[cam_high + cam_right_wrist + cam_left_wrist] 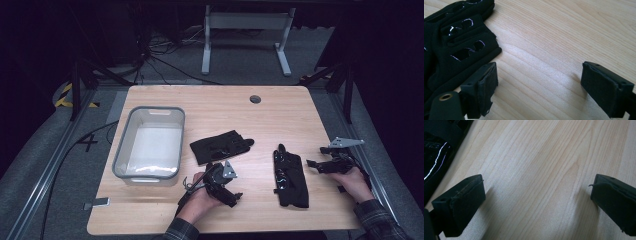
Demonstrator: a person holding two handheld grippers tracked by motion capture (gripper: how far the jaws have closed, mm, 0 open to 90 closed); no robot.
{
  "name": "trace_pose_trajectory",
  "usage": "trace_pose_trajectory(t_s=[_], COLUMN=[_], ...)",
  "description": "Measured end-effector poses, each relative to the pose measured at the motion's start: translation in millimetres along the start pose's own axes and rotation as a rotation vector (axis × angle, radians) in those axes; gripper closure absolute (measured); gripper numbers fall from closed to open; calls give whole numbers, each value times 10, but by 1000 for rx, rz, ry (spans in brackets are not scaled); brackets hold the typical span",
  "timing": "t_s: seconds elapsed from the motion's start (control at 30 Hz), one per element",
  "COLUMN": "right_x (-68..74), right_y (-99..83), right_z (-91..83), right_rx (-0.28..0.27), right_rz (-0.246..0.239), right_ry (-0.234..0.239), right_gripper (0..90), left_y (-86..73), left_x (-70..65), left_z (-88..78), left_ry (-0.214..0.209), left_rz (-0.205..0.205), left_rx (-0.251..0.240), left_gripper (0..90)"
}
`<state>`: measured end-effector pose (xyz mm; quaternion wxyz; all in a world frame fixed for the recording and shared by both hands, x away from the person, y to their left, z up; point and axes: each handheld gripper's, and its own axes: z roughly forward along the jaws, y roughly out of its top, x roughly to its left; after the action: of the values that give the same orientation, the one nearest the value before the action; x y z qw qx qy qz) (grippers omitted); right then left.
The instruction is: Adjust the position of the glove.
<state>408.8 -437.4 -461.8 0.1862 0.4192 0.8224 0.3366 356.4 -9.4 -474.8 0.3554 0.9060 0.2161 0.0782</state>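
Both grippers rest low on the wooden table (280, 107) with jaws spread, grasping nothing: left gripper (238, 197) at lower centre, right gripper (311, 163) beside a black glove (290, 176).

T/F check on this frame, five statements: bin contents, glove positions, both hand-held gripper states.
1. The grey bin holds a glove. False: nothing lies in it; both gloves are on the table.
2. The left hand-held gripper is open over bare wood. True.
3. The right hand-held gripper is clamped on a glove. False: its jaws stand apart with wood between them.
4. One black glove lies beside the bin, the other black glove lies nearer the right hand. True.
5. The two gloves overlap. False: they lie apart.
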Motion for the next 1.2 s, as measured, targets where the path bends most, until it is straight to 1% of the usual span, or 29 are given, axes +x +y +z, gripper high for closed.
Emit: trace_pose_trajectory(t_s=[0.07,0.1,0.23,0.3,0.43,0.47,0.53,0.63,0.67,0.73,0.77,0.8,0.83,0.87,0.9,0.97,1.0,1.03,1.07,1.1,1.13,1.2], right_x=[0,0,-1,0,0,-1,0,0,-1,-1,-1,0,-1,0,-1,-1,-1,-1,-1,-1,-1,-1], right_y=[0,0,0,0,0,0,0,0,0,0,0,0,0,0,0,0,0,0,0,0,0,0], right_z=[0,0,0,0,0,0,0,0,0,0,0,0,0,0,0,0,0,0,0,0,0,0], right_rx=[0,0,0,0,0,0,0,0,0,0,0,0,0,0,0,0,0,0,0,0,0,0], right_rz=[1,1,0,1,0,0,0,0,0,0,0,0,0,0,0,0,0,0,0,0,0,0], right_ry=[0,0,0,0,1,1,1,1,1,0,1,1,1,1,1,1,1,1,1,1,1,1], right_gripper=[145,145,145,144,144,144,144,144,144,144,144,144,144,144,144,144,144,144,144,144,144,144], left_y=[13,20,61,76,124,143,194,260,282,329,346,369,383,415,433,480,500,514,536,553,553,570], left_x=[1,4,33,53,96,107,134,173,193,231,246,266,284,304,315,352,377,392,417,447,447,506], left_z=[-8,-17,-71,-92,-144,-162,-183,-200,-200,-193,-188,-187,-183,-177,-173,-170,-160,-153,-140,-126,-126,-104], left_ry=[-4,-3,14,11,20,15,25,38,41,63,70,77,73,83,95,110,112,116,129,139,139,139], left_rz=[3,3,-17,-38,-64,-77,-79,-86,-89,-93,-92,-97,-104,-107,-105,-108,-116,-120,-118,-128,-128,-144], left_rx=[12,14,48,59,38,30,33,15,21,49,49,38,36,46,45,36,23,33,44,35,35,27], left_gripper=[6,24,143,180,305,354,435,572,628,742,784,834,884,894,896,897,897,897,897,897,897,897])
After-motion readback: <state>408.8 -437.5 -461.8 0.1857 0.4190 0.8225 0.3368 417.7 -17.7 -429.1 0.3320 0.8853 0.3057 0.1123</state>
